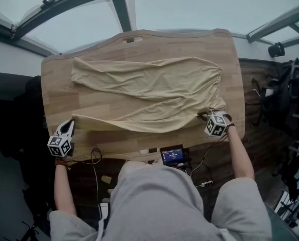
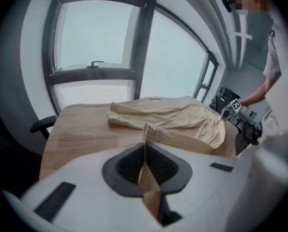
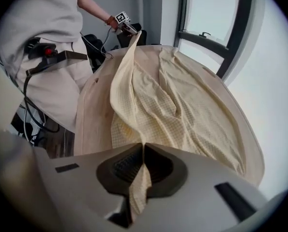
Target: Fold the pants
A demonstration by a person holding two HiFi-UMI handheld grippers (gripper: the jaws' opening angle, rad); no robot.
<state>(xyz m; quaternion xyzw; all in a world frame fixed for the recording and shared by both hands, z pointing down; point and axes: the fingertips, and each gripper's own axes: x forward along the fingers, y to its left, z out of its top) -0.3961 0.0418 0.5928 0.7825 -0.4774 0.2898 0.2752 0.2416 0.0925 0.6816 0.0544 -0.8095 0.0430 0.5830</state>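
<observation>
An office-like room — big dark-framed windows (image 2: 100, 37), a wooden desk (image 1: 54, 84), a black chair (image 2: 43, 123), cables (image 1: 95, 157) beside it.

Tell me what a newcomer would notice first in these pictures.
Pale yellow checked pants lie spread across the wooden table, waist to the right. The left gripper is shut on the near leg's hem, the right gripper on the waist's near corner.
</observation>
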